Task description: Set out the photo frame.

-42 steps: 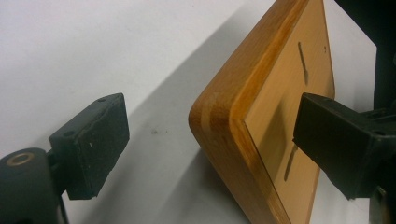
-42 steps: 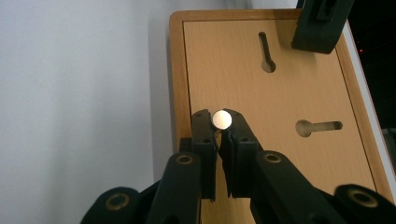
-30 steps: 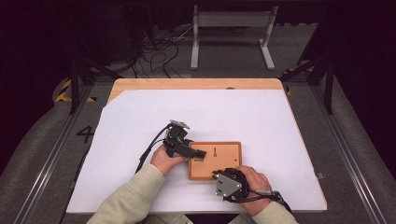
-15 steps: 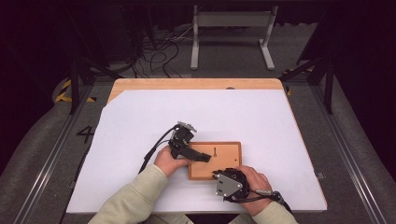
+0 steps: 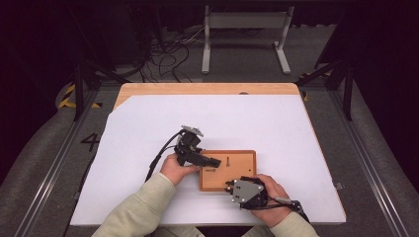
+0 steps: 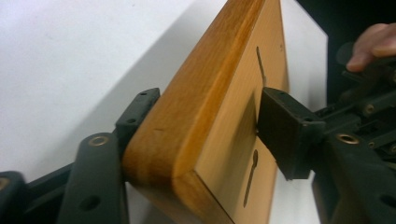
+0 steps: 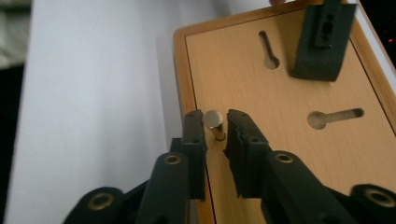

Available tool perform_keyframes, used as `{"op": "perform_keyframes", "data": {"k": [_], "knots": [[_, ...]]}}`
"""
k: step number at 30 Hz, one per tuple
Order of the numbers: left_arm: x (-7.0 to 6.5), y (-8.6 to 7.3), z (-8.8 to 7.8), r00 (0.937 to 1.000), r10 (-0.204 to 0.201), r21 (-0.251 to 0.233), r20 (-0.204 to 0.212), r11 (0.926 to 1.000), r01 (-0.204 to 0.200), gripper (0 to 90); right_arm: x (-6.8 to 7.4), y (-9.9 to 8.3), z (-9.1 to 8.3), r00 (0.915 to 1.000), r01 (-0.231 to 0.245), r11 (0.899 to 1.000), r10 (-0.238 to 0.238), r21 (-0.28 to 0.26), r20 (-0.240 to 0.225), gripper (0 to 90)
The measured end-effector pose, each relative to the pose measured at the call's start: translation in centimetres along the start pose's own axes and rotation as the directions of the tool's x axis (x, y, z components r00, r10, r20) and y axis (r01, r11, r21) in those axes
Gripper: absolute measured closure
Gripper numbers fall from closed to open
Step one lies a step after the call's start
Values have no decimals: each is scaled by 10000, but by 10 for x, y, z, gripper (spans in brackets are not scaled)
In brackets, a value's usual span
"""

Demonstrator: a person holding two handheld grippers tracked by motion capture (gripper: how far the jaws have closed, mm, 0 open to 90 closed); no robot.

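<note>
Here the wooden board [image 5: 232, 170] lies flat on the white sheet [image 5: 148, 128] near the table's front edge, with keyhole slots [image 7: 334, 117] cut in its face. From it stands a small metal pin [image 7: 215, 120], set between the jaws of the right gripper [image 7: 215, 128]; those jaws have just been opening and now sit slightly apart, one pad at the pin, a slim gap at the other. The left gripper [image 6: 203, 126] has just been closing across the board's left end, one jaw beneath the edge, the other on the top face.
</note>
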State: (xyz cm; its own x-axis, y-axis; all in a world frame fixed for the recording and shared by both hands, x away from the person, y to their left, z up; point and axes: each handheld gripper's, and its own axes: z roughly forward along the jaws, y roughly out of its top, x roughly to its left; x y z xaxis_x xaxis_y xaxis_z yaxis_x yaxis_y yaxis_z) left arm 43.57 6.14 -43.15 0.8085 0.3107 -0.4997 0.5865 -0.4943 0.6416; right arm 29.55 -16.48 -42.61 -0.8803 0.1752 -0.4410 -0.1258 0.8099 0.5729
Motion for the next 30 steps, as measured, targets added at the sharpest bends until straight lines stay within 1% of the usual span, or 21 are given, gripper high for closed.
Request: {"op": "perform_keyframes", "data": {"k": [2,5,6,7,8,10,11,12,15,17,18,19,20,21,23,25,26,27,28,29,30], "knots": [[-4,0,-2,9998,172,5,-34,9999,-172,448,-5,-2,-7,9965,-761,9963,746,-392,-364,697],[-13,0,-7,9981,603,68,-121,9982,-602,470,-10,-3,-18,9871,-1434,9865,1368,-796,-828,643],[-15,0,-8,9974,710,93,-126,9974,-709,484,-12,-4,-24,9820,-1725,9784,1618,-1139,-971,631],[-18,0,-10,9965,824,106,-100,9966,-823,496,-13,-4,-28,9780,-1934,9722,1803,-1318,-1051,615],[-20,0,-12,9951,984,113,-89,9951,-983,509,-15,-5,-34,9715,-2226,9628,2060,-1531,-1170,607],[-26,0,-15,9919,1267,180,-73,9918,-1265,533,-20,-6,-47,9585,-2742,9397,2499,-2045,-1371,604],[-29,-1,-16,9899,1414,209,-79,9898,-1412,544,-23,-7,-53,9542,-2912,9299,2653,-2247,-1385,602],[-31,-1,-17,9878,1554,225,-33,9876,-1553,556,-25,-8,-58,9513,-3031,9226,2782,-2385,-1326,602],[-41,-3,-20,9817,1904,403,-97,9810,-1899,581,-32,-13,-73,9463,-3231,9074,3069,-2687,-1015,601],[-46,-5,-22,9749,2226,587,-83,9733,-2217,601,-36,-16,-79,9426,-3340,8977,3198,-2874,-964,596],[-49,-7,-22,9713,2378,653,-28,9693,-2371,612,-38,-19,-83,9390,-3436,8884,3289,-3045,-1001,596],[-52,-7,-23,9678,2517,727,-57,9653,-2507,623,-40,-21,-88,9327,-3601,8736,3441,-3274,-1077,596],[-56,-9,-24,9636,2674,796,-38,9606,-2662,633,-42,-22,-91,9285,-3704,8634,3542,-3426,-1113,594],[-59,-10,-24,9627,2705,864,-19,9592,-2694,642,-44,-25,-97,9260,-3753,8534,3627,-3617,-1051,595],[-65,-12,-25,9533,3020,1012,-20,9485,-3003,660,-48,-28,-106,9223,-3794,8406,3766,-3864,-865,597],[-70,-13,-25,9460,3242,1094,22,9402,-3224,678,-52,-31,-113,9182,-3842,8262,3887,-4121,-768,596],[-72,-13,-25,9441,3296,1110,59,9381,-3282,686,-53,-32,-115,9172,-3841,8226,3920,-4193,-711,597],[-75,-14,-25,9396,3423,1130,39,9334,-3405,693,-53,-33,-117,9161,-3854,8209,3950,-4214,-684,596],[-78,-14,-24,9334,3589,1173,-48,9271,-3559,696,-54,-34,-118,9149,-3872,8182,3982,-4249,-669,597],[-78,-14,-24,9334,3589,1173,-48,9271,-3559,698,-55,-35,-118,9147,-3868,8167,3986,-4283,-660,597],[-82,-15,-24,9295,3683,1195,-166,9237,-3639,698,-55,-35,-118,9147,-3868,8167,3986,-4283,-660,597]]}}
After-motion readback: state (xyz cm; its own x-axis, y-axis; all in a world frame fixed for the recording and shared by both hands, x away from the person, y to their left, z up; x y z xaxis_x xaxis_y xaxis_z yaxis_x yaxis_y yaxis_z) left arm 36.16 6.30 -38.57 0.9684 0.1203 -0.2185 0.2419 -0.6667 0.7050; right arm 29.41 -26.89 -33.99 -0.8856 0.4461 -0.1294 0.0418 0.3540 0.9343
